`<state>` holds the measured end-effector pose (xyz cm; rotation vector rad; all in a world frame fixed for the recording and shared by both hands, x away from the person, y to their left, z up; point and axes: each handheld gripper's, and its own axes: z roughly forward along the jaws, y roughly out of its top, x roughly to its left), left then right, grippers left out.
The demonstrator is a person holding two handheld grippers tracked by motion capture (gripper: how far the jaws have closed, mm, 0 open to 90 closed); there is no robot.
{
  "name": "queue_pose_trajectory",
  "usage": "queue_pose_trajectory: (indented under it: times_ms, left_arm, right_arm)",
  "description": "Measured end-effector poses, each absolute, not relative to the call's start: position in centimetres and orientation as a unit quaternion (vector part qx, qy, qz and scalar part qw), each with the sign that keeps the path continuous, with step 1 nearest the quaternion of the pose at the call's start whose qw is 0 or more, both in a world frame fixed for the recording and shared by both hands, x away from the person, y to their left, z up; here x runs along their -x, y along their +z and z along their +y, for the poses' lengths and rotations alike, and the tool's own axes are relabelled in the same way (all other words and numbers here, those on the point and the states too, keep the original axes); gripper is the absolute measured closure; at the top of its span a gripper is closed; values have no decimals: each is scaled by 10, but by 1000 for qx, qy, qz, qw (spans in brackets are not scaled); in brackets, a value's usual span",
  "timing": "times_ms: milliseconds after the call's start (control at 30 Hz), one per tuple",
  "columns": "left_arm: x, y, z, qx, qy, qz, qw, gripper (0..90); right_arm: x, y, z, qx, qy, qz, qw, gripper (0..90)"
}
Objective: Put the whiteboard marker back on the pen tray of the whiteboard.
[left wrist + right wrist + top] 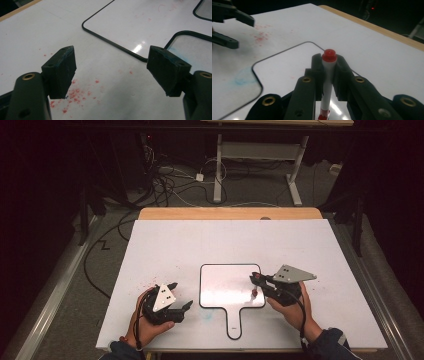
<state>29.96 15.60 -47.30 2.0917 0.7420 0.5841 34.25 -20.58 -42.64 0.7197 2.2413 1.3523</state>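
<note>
My right gripper [329,75]: clamped on red marker [328,72] over whiteboard [220,292] | left gripper [111,72]: wide open, empty, near tabletop's front edge.

White-topped table [165,240] with a pale wooden edge [230,213] along the far side, standing on a grey floor [60,285] strewn with cables. Flat on the tabletop, near the front and roughly centred: a paddle-shaped whiteboard [220,285] with black trim, handle toward the near edge. Scattered red specks [75,93] on the white surface left of the board; a faint blue smudge [243,77] beside the handle.
</note>
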Motion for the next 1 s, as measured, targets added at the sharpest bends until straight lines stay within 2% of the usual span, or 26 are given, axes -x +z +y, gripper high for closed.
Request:
queue_pose_trajectory:
  times_ms: [133, 267, 367, 567, 633, 733, 1000]
  left_arm:
    - [-299, -473, 156, -832, 231, 293, 411, 225]
    - [-299, -472, 158, -829, 230, 295, 415, 225]
    - [-298, -472, 158, -830, 231, 294, 414, 225]
    - [-298, -472, 158, -829, 232, 294, 416, 220]
    - [-298, -472, 157, -829, 232, 294, 415, 220]
    - [-298, -472, 157, -830, 230, 292, 416, 220]
    - [-298, -472, 159, -830, 229, 291, 418, 220]
  right_arm:
    - [-338, -427, -186, -249, 499, 810, 179, 813]
    - [-337, -426, -180, -244, 487, 817, 191, 814]
    - [-340, -423, -191, -251, 460, 819, 233, 814]
    - [-349, -425, -201, -266, 452, 808, 269, 814]
    - [-352, -427, -198, -268, 461, 804, 264, 813]
    - [-354, -428, -190, -275, 484, 798, 230, 813]
    - [-358, -431, -155, -259, 503, 801, 194, 813]
